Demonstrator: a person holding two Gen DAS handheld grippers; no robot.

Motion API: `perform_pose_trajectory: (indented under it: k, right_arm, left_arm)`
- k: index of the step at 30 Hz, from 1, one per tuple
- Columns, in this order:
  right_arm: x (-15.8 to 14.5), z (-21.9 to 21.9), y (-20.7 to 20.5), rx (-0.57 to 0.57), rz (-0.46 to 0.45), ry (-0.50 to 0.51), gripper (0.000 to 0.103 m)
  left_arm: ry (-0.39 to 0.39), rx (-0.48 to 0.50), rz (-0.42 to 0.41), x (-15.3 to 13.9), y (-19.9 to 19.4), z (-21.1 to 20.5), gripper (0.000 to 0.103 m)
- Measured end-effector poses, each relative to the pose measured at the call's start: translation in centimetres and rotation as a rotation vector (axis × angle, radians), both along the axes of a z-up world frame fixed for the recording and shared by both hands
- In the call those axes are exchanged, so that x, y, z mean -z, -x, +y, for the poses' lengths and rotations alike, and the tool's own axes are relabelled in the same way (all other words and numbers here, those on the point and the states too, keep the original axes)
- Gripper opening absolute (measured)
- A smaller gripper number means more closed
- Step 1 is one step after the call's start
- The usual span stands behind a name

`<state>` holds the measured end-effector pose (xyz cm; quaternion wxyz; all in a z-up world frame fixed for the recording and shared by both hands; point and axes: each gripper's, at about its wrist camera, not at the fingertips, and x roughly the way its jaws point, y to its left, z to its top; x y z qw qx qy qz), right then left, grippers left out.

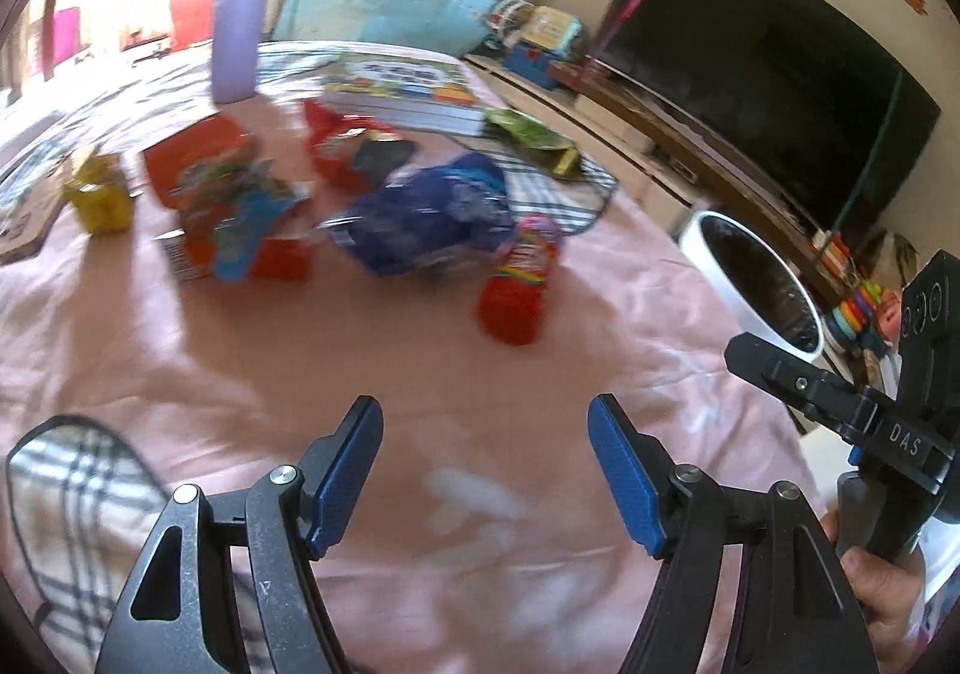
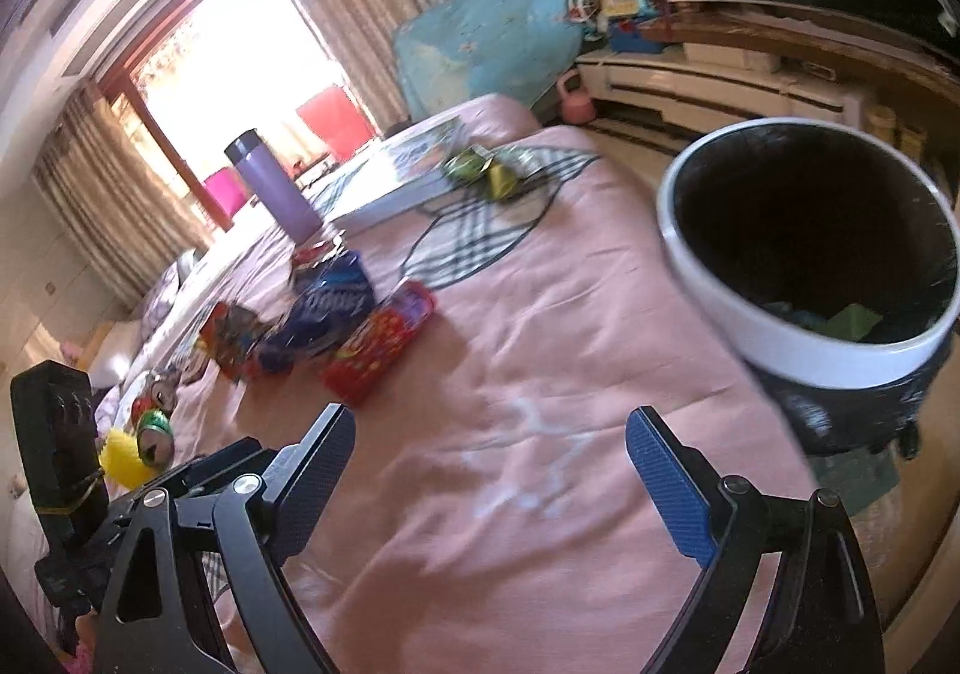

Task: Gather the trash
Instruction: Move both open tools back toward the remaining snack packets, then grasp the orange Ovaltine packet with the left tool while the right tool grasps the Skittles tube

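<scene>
Pink, softly wrinkled bedding covers the bed (image 1: 180,350), with a checked patch near its far edge and a curtained bright window behind. Scattered on it lies the trash: a crinkled blue snack bag (image 1: 429,218), a red candy packet (image 1: 519,290) with rainbow print, a red and blue foil wrapper (image 1: 231,206), another red wrapper (image 1: 345,143) behind the blue bag, a crumpled yellow wrapper (image 1: 99,194) and a green wrapper (image 1: 531,137) on the checked patch. That makes six pieces, all blurred. The candy packet is oblong, its long axis running from the near edge of the bed toward the blue bag. A tall purple cylindrical bottle (image 1: 240,20) stands upright beside a stack of books (image 1: 414,95).

Round and white-rimmed, the trash bin (image 2: 810,266) with its black liner sits just beside the bed's edge; green scraps lie inside.

Both grippers hang over bare bedding. Left gripper (image 1: 485,470): jaws apart, nothing between the blue ribbed pads. Right gripper (image 2: 489,479): jaws wide apart, empty too.
</scene>
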<state>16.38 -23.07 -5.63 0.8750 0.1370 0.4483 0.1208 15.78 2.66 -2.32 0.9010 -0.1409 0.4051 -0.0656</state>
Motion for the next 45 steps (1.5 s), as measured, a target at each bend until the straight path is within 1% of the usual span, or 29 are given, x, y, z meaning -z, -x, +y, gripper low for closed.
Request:
perform_pose_trajectory:
  k: [5, 11, 16, 18, 20, 25, 27, 29, 31, 35, 37, 38, 39, 40, 42, 45]
  right_arm:
    - [0.8, 2.4, -0.5, -0.041, 0.017, -0.006, 0.093]
    - [1.1, 4.6, -1.4, -0.071, 0.022, -0.016, 0.093]
    - [1.4, 6.4, -2.6, -0.085, 0.027, -0.013, 0.093]
    - [1.7, 7.0, -3.1, -0.086, 0.031, 0.009, 0.092]
    - [1.8, 7.6, -3.6, -0.087, 0.035, 0.018, 0.092]
    - [2.2, 8.5, -4.7, -0.079, 0.047, -0.005, 0.090]
    - [2.3, 8.9, -5.4, -0.073, 0.051, -0.007, 0.088]
    - [2.6, 9.2, -6.1, -0.065, 0.062, -0.009, 0.086]
    - [2.9, 9.4, -6.5, -0.054, 0.072, -0.004, 0.084]
    - [3.9, 9.8, -7.5, -0.023, 0.103, 0.009, 0.082]
    - [4.3, 10.1, -7.8, -0.016, 0.113, 0.022, 0.074]
    - [4.4, 10.3, -8.0, -0.011, 0.114, 0.035, 0.072]
    - [4.5, 10.4, -8.2, -0.008, 0.111, 0.044, 0.064]
    - [4.6, 10.5, -8.3, -0.008, 0.108, 0.054, 0.050]
    - [4.7, 10.4, -8.4, -0.002, 0.112, 0.061, 0.047]
    - [4.6, 10.3, -8.2, -0.014, 0.104, 0.071, 0.045]
  left_arm:
    - [0.009, -0.065, 0.006, -0.2, 1.3, 3.0, 0.070]
    - [0.013, -0.114, -0.007, -0.7, 1.6, 5.6, 0.070]
    - [0.012, -0.139, -0.014, -0.8, 1.1, 7.2, 0.070]
    - [0.018, -0.150, -0.019, -1.0, 0.8, 7.9, 0.070]
    - [0.019, -0.159, -0.024, -1.1, 0.3, 8.4, 0.070]
    - [0.022, -0.170, -0.049, -1.7, -1.4, 9.5, 0.071]
    - [0.015, -0.175, -0.059, -1.8, -2.2, 9.8, 0.074]
    - [0.015, -0.179, -0.063, -1.6, -3.0, 10.1, 0.076]
    - [0.028, -0.171, -0.058, -1.1, -4.1, 10.4, 0.076]
    - [0.029, -0.153, -0.027, 0.1, -6.5, 10.9, 0.076]
    - [0.029, -0.147, -0.030, 0.3, -7.4, 11.2, 0.073]
    - [0.024, -0.144, -0.036, 0.4, -7.7, 11.4, 0.062]
    - [0.021, -0.134, -0.039, 0.4, -8.0, 11.4, 0.046]
    - [0.034, -0.115, -0.029, 0.5, -8.5, 11.6, 0.042]
    - [0.063, -0.092, -0.023, 0.8, -8.9, 11.9, 0.037]
    - [0.053, -0.065, -0.026, 0.7, -8.8, 11.7, 0.034]
